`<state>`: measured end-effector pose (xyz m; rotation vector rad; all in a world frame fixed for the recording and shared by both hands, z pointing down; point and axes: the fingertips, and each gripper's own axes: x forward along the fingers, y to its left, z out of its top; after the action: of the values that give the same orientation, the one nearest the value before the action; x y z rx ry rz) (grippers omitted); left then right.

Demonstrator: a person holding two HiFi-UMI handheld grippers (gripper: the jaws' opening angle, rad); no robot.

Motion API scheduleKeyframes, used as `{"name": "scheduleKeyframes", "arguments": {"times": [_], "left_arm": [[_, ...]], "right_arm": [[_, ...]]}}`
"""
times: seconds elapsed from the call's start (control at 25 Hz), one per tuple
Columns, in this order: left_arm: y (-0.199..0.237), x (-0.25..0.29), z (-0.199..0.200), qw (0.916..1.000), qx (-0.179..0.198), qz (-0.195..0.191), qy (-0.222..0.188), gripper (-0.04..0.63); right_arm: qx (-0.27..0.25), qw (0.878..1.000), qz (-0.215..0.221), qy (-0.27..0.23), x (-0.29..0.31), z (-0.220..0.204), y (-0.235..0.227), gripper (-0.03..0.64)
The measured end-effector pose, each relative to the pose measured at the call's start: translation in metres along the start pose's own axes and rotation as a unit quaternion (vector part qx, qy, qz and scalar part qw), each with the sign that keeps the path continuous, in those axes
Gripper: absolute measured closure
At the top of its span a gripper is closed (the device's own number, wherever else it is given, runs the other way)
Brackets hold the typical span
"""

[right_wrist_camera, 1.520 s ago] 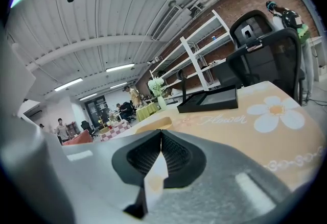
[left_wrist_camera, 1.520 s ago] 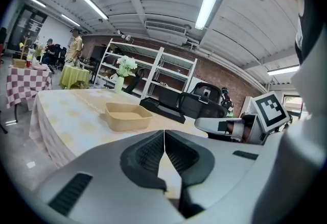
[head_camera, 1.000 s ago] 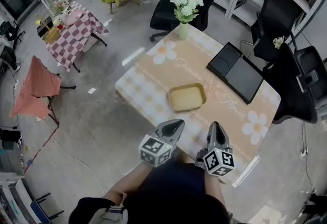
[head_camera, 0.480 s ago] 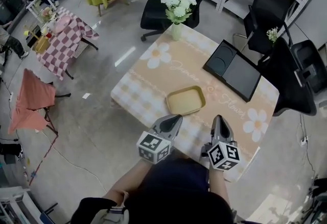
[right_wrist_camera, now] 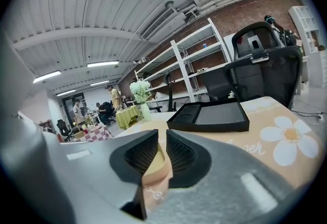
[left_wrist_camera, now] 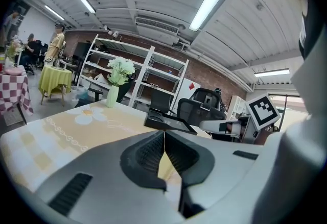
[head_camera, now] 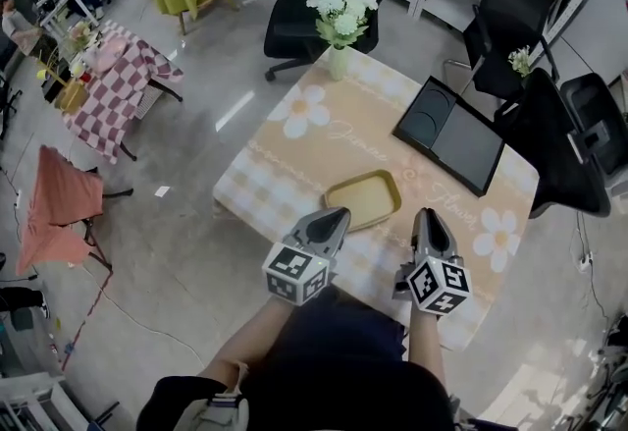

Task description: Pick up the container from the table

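Two grippers, both short of the target.

Head view: the container [head_camera: 363, 199], a shallow yellow tray with rounded corners, lies flat on the table [head_camera: 294, 159], near its front edge and roughly centred between the two tools. The left gripper [head_camera: 339, 216] has its tip just at the container's near left corner; I cannot tell whether it touches. The right gripper [head_camera: 429, 215] sits off the container's right side, apart from it. Both point forward and slightly down, one to each flank, which reads as a set-up for taking the tray by its rim. A black tray [head_camera: 453, 134] lies further back on the right, and a vase of white flowers [head_camera: 340, 26] stands at the far edge. Both are well clear of the reach.

Left gripper view: the ribbed pads meet along one line, so the tool is closed with nothing in it. A pale yellow sliver shows below the tips, probably the container's edge. Closed like this it cannot take a rim; my guess is it steadies or nudges the tray, or has yet to open.

Right gripper view: the pads stand a narrow slit apart, and these jaws have just been opening. Nothing is pinched. The container's tan wall shows through the slit, beyond the tips. A small gap suits a thin rim, so I judge this hand to be the one preparing the grasp, with the approach not yet finished.
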<state>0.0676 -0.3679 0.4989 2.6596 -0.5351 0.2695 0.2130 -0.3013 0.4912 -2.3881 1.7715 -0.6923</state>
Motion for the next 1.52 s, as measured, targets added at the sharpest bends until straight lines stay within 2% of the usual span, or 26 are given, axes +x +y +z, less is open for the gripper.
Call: {"name": "scheduleKeyframes", "arguments": {"times": [0.2,0.4,0.76,0.92,1.52], "left_arm": [[0.010,0.008,0.001,0.9999,0.002,-0.011,0.005,0.584],[0.017,0.013,0.001,0.9997,0.003,-0.019,0.015,0.584],[0.034,0.019,-0.004,0.9994,-0.005,-0.018,0.030,0.584],[0.041,0.020,-0.007,0.9992,-0.014,-0.012,0.035,0.584],[0.059,0.021,-0.013,0.9984,-0.036,0.011,0.042,0.584]], "right_arm": [[-0.003,1.000,0.001,0.014,0.014,-0.007,0.002,0.560],[-0.006,0.999,0.008,0.043,0.030,-0.017,0.003,0.494],[-0.017,0.997,0.017,0.076,0.060,-0.033,0.003,0.492],[-0.021,0.994,0.025,0.106,0.070,-0.048,0.002,0.469],[-0.028,0.983,0.048,0.175,0.100,-0.077,0.004,0.469]]}}
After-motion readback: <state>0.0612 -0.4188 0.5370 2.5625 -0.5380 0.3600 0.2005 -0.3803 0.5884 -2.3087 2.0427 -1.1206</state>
